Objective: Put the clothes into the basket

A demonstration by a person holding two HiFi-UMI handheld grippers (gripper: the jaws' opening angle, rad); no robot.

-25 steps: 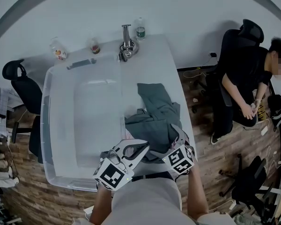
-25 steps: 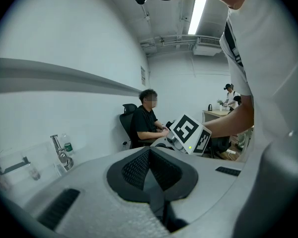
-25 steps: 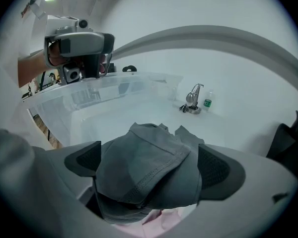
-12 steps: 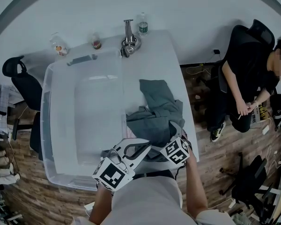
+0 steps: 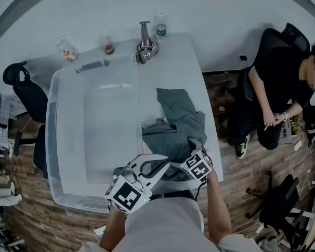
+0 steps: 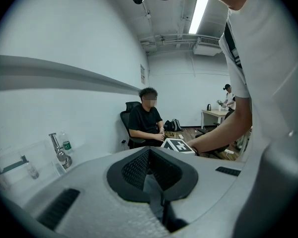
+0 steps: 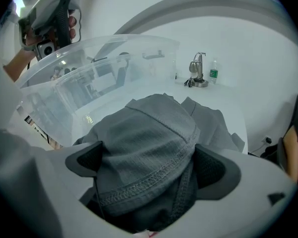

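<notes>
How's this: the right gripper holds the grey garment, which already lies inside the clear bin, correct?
No. The right gripper holds the grey garment, but it lies on the white table beside the clear bin, not inside; the head view shows this.

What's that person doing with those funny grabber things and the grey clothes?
A person is gathering the grey clothes off the white table. The right hand-held gripper is clamped on a thick fold of them, and the left hand-held gripper is pinched shut on a thin bit of the grey cloth. The clear basket beside the pile looks empty, so nothing has gone in yet.
</notes>
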